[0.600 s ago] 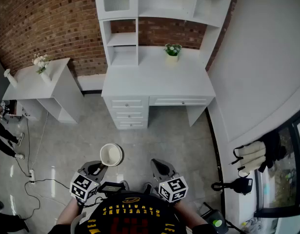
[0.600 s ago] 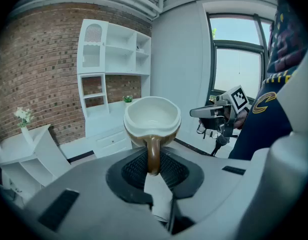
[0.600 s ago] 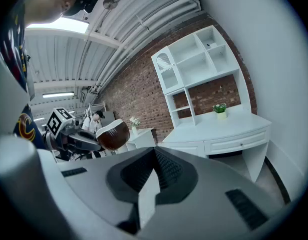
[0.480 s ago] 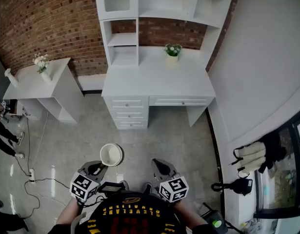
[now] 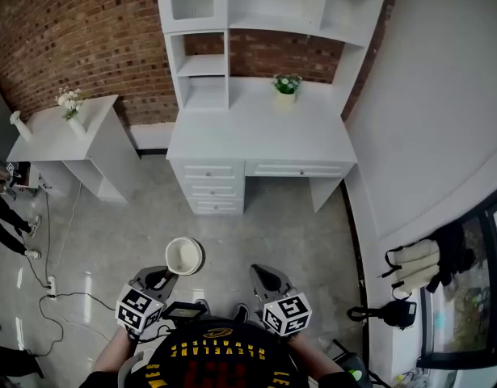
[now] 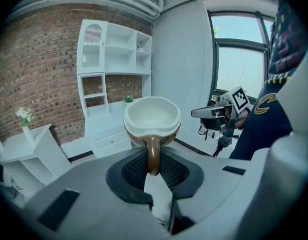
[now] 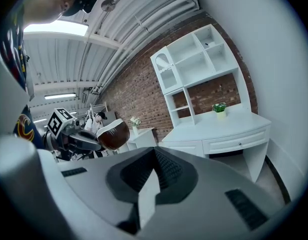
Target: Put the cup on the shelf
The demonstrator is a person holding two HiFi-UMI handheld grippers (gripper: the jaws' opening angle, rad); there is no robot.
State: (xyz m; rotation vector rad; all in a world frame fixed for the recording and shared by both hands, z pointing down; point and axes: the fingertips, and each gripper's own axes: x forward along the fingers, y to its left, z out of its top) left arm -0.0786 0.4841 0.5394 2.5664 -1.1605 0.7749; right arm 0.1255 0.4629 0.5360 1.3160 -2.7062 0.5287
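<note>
- Left gripper (image 5: 161, 280): jaws clamped on the brown handle (image 6: 152, 155) of the cup (image 5: 184, 256). Handle runs straight down between the jaws; bowl stands clear beyond the tips.
- Cup: cream inside, brown outside, mouth up, roughly level. It is in the air over the grey floor (image 5: 264, 229), well apart from the desk (image 5: 256, 132) and out from the desk's front edge on the drawer side.
- Right gripper (image 5: 265, 276): jaws together, nothing between them. Level with the left one, apart from it, low at the person's body.
- Shelf unit (image 5: 201, 65): white, along the desk's back edge against the brick wall (image 5: 86, 31); open compartments.
- Potted plant (image 5: 286, 82): near the desk's back edge, right of centre, beside the shelf unit.
- Side cabinet (image 5: 66, 136): white, left of the desk, carrying a vase of white flowers (image 5: 69, 106).
</note>
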